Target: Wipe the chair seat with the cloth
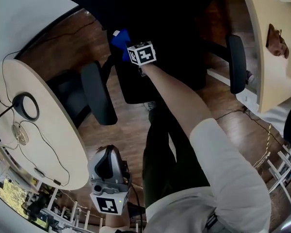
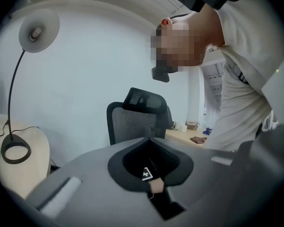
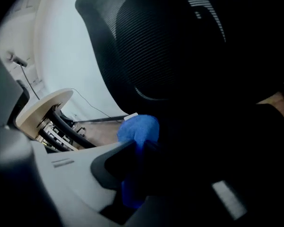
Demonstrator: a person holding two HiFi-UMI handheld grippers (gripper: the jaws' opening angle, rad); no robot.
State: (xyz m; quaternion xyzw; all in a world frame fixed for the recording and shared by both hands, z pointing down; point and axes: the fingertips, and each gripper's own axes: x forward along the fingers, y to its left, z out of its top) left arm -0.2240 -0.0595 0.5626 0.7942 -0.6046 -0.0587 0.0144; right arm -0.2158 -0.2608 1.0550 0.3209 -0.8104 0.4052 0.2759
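Observation:
In the head view the black office chair's seat [image 1: 169, 47] lies ahead of me, with its armrests [image 1: 98, 93] on either side. My right gripper [image 1: 128, 46] reaches over the seat's left part, shut on a blue cloth [image 1: 120, 39] that rests at the seat's edge. The right gripper view shows that cloth [image 3: 138, 129] bunched between the jaws of the right gripper [image 3: 138, 148], with the mesh backrest [image 3: 180, 46] looming close behind. Down by my body, my left gripper [image 1: 106, 166] hangs away from the chair. My left gripper [image 2: 150, 141] points upward, jaws together and holding nothing.
A round beige table [image 1: 53, 135] with a lamp base [image 1: 26, 106] and cables stands at the left. A second desk [image 1: 264, 67] with a brown object [image 1: 277, 40] is at the upper right. Another mesh chair [image 2: 137, 115] and a desk lamp [image 2: 38, 30] show in the left gripper view.

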